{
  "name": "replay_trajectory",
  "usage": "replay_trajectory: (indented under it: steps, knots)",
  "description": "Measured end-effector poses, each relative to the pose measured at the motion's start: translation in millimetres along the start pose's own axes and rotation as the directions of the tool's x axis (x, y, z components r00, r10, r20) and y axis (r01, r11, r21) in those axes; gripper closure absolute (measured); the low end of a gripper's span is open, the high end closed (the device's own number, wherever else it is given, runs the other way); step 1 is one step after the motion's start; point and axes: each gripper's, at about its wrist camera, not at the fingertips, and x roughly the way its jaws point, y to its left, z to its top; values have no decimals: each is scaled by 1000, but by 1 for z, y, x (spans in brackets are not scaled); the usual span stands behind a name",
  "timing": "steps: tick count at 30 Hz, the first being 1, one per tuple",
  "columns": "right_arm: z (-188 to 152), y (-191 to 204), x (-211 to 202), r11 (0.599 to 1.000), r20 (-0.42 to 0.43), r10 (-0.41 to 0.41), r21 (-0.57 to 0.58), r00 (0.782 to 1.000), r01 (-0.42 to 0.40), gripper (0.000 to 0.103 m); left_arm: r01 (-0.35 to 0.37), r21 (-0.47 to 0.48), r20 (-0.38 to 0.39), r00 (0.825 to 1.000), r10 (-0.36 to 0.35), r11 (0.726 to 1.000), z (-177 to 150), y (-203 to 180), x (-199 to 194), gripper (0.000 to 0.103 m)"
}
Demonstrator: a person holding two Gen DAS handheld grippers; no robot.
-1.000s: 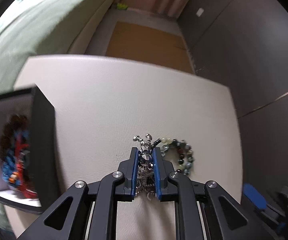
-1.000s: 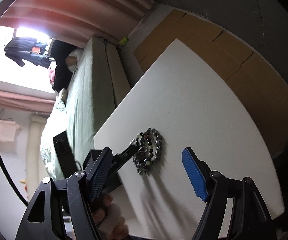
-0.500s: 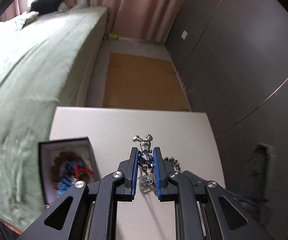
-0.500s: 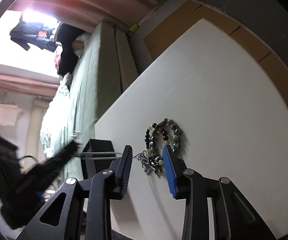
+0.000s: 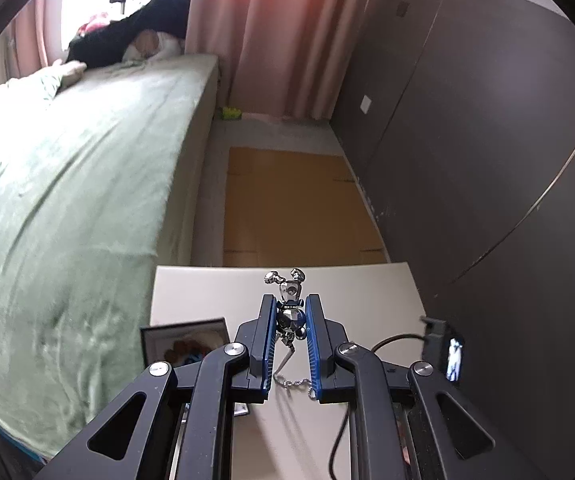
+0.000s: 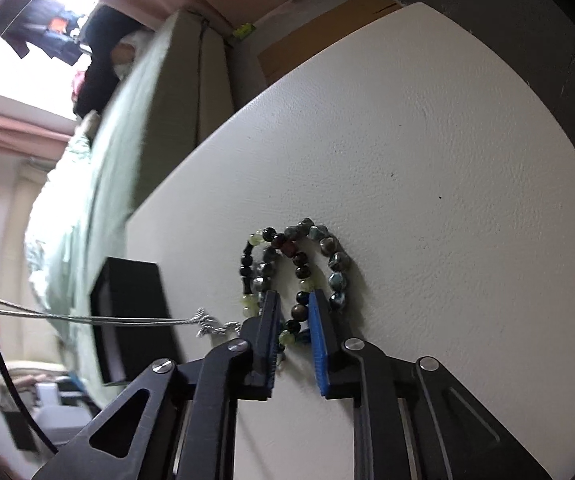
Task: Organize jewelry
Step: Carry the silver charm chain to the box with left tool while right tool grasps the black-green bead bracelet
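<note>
On table (image 6: 427, 152), mottled beaded bracelet (image 6: 299, 264)

Honestly, nothing I can read here. No words, brand marks or numbers on my claws, the table, the black box or the beads. There's a little lit screen (image 5: 454, 359) off to the right of my left claw, but whatever's on it is way too small and blurry to make out. Same for the pale plate on the dark wall: blank as far as I can tell.
</note>
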Motion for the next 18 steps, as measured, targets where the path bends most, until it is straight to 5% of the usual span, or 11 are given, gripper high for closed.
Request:
replay_trajectory:
  steps: [12,18]
  knots:
    - [-8,24,-2,964,35,-188,-184,982,191,90,-55,20,107,993,52,998,28,7,-62,88]
    - [-12,20,-23,984,40,-91,-148,995,96,92,-80,34,194,978,72,996,45,9,-110,88]
